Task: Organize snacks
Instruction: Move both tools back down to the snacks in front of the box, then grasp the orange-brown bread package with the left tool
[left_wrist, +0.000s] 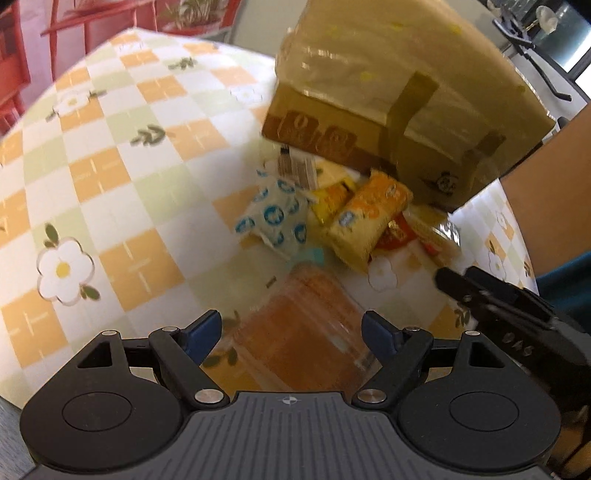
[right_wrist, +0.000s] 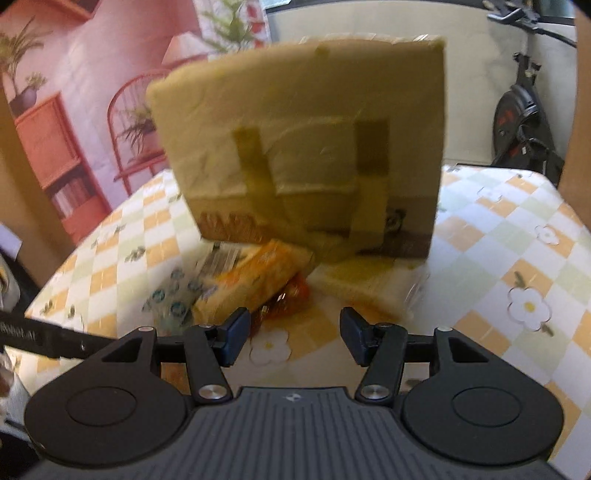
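Observation:
A tan paper bag (left_wrist: 388, 74) with olive handles stands on the checked tablecloth; it also fills the middle of the right wrist view (right_wrist: 306, 147). Snack packs lie in a pile at its foot: a white pack with blue circles (left_wrist: 275, 218), a yellow-orange pack (left_wrist: 364, 218) (right_wrist: 251, 280), and a red pack (left_wrist: 397, 232). A clear packet of orange-brown snacks (left_wrist: 306, 325) lies between the open fingers of my left gripper (left_wrist: 291, 334). My right gripper (right_wrist: 291, 338) is open and empty, short of the pile; it shows at the right of the left wrist view (left_wrist: 458, 284).
The table (left_wrist: 110, 166) has an orange, green and white checked cloth with flowers. A person's arm (left_wrist: 546, 206) is at the right edge. An exercise bike (right_wrist: 524, 122) stands behind the table at the right. A red shelf backdrop (right_wrist: 55, 155) is at the left.

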